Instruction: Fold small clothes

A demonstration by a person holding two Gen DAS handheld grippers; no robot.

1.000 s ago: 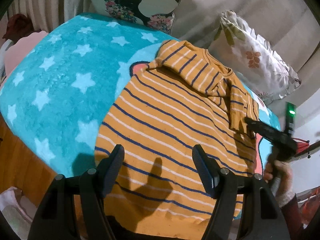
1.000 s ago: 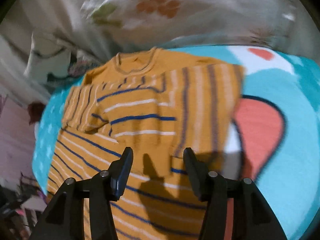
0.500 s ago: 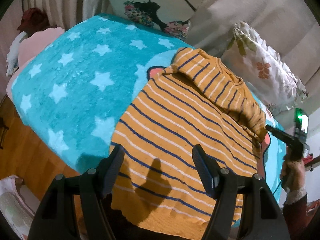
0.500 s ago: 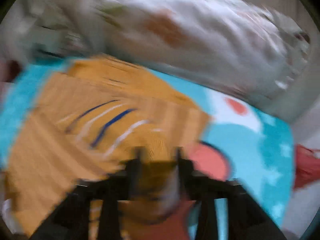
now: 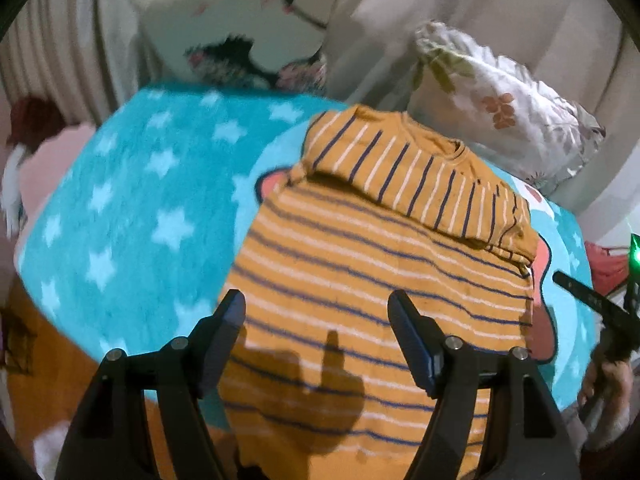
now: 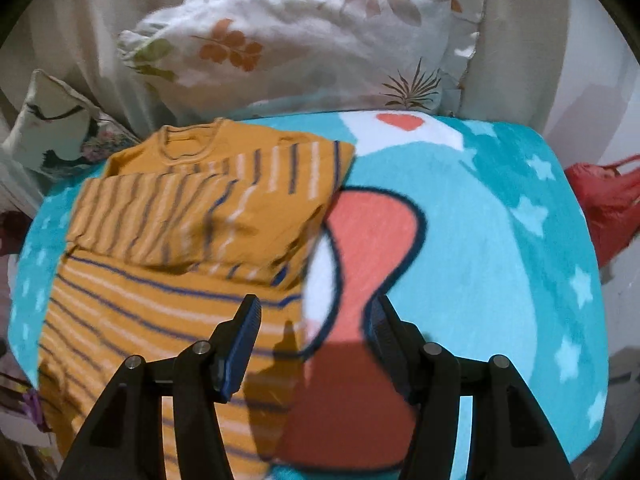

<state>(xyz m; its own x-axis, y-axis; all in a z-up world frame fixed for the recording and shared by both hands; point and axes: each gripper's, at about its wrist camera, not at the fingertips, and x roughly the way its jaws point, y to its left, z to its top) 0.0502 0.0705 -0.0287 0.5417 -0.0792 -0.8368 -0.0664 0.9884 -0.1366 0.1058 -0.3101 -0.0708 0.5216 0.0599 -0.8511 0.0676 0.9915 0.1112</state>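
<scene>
An orange sweater with navy and white stripes [image 5: 376, 264] lies flat on a turquoise star-patterned blanket [image 5: 132, 208], both sleeves folded across its upper part. It also shows in the right wrist view [image 6: 180, 240]. My left gripper [image 5: 316, 316] is open and empty, held above the sweater's lower half. My right gripper [image 6: 314, 320] is open and empty, held above the sweater's right edge and the blanket [image 6: 480, 240]. The right gripper also appears at the far right edge of the left wrist view [image 5: 588, 300].
A floral pillow [image 5: 504, 108] and a printed cushion [image 5: 240, 32] lean against the back behind the sweater. A red bag [image 6: 608, 196] lies off the blanket's right edge. Pink cloth [image 5: 44, 168] lies at the left.
My right gripper let go of the right sleeve, left it folded across the chest, and drew back to the right. My left gripper rose and pulled back a little.
</scene>
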